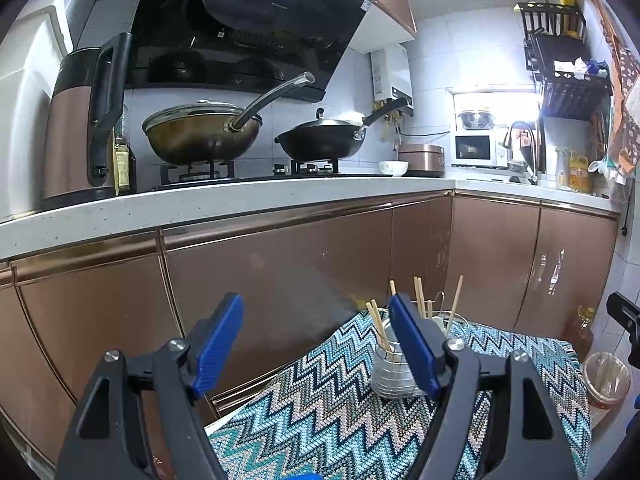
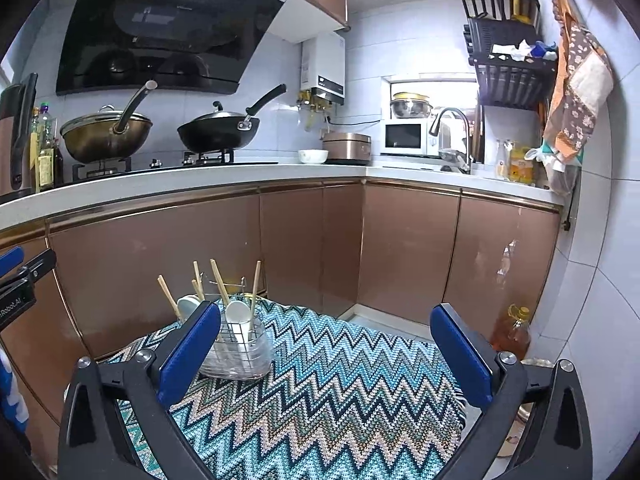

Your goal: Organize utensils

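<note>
A wire utensil holder in a clear base [image 2: 240,350] stands on the zigzag-patterned cloth [image 2: 340,392] at its far left. It holds several wooden chopsticks [image 2: 219,282] and white spoons [image 2: 237,314]. The holder also shows in the left wrist view [image 1: 390,372], partly hidden behind the right fingertip. My left gripper [image 1: 316,320] is open and empty, held above the cloth's near left edge. My right gripper [image 2: 326,328] is open and empty, above the middle of the cloth, to the right of the holder.
Copper cabinet doors [image 2: 200,248] stand close behind the cloth-covered table. An oil bottle [image 2: 514,334] and a bin [image 1: 606,380] sit on the floor at the right. The counter above carries two woks [image 2: 218,130], a kettle [image 1: 80,120], a bowl and a microwave.
</note>
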`<control>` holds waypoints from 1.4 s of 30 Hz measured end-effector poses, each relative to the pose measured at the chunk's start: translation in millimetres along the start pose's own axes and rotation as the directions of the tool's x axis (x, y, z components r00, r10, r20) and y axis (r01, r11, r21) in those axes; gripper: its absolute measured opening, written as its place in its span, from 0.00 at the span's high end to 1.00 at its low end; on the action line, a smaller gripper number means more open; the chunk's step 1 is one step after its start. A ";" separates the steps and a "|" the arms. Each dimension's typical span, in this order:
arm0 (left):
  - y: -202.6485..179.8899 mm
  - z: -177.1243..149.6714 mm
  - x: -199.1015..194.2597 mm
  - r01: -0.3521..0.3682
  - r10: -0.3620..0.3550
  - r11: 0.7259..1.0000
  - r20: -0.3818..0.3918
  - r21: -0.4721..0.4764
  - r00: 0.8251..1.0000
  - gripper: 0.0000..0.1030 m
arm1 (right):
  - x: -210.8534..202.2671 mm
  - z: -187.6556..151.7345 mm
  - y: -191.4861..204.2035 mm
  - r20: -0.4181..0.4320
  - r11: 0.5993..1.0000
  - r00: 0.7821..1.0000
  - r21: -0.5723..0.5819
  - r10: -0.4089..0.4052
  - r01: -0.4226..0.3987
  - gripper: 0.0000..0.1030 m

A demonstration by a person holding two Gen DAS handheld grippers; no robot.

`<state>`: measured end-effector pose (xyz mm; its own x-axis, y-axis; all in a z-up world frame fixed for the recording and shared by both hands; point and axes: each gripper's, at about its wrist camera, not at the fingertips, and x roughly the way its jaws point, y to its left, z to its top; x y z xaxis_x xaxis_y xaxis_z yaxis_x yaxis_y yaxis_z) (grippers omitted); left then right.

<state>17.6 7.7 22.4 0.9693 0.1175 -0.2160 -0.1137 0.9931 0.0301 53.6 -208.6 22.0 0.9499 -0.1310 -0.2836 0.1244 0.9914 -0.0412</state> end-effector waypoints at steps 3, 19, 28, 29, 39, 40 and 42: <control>1.6 1.0 -0.6 0.007 -0.007 1.000 -0.002 -0.008 1.000 0.28 | -0.9 1.1 -0.9 0.002 1.000 1.000 -0.002 -0.003 0.003 0.00; 3.1 2.8 -5.4 -0.001 0.001 1.000 0.011 -0.020 1.000 0.28 | -0.9 0.8 0.7 0.003 1.000 1.000 -0.008 -0.012 0.012 0.00; 4.8 3.4 -5.4 -0.002 0.002 1.000 0.015 -0.021 1.000 0.28 | -3.4 3.4 3.3 0.011 1.000 1.000 -0.019 -0.016 0.016 0.00; 4.7 3.8 -5.8 -0.001 0.002 1.000 0.016 -0.021 1.000 0.28 | -3.9 4.1 3.7 0.011 1.000 1.000 -0.021 -0.015 0.016 0.00; -2.5 6.9 -15.0 0.005 -0.005 1.000 0.025 -0.012 1.000 0.28 | -18.4 12.6 5.0 0.048 0.999 0.999 -0.034 -0.024 0.025 0.00; -2.8 7.2 -16.0 0.005 -0.004 1.000 0.026 -0.012 1.000 0.28 | -20.0 13.3 4.5 0.051 0.999 0.998 -0.033 -0.024 0.025 0.00; -2.9 8.0 -17.8 0.005 -0.005 1.000 0.029 -0.013 1.000 0.28 | -22.1 15.0 4.5 0.056 0.999 0.998 -0.033 -0.025 0.027 0.00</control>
<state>2.4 2.6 34.0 0.9757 0.1123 -0.1881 -0.1112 0.9937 0.0163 37.5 -201.1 42.5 0.9610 -0.1555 -0.2288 0.1404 0.9868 -0.0807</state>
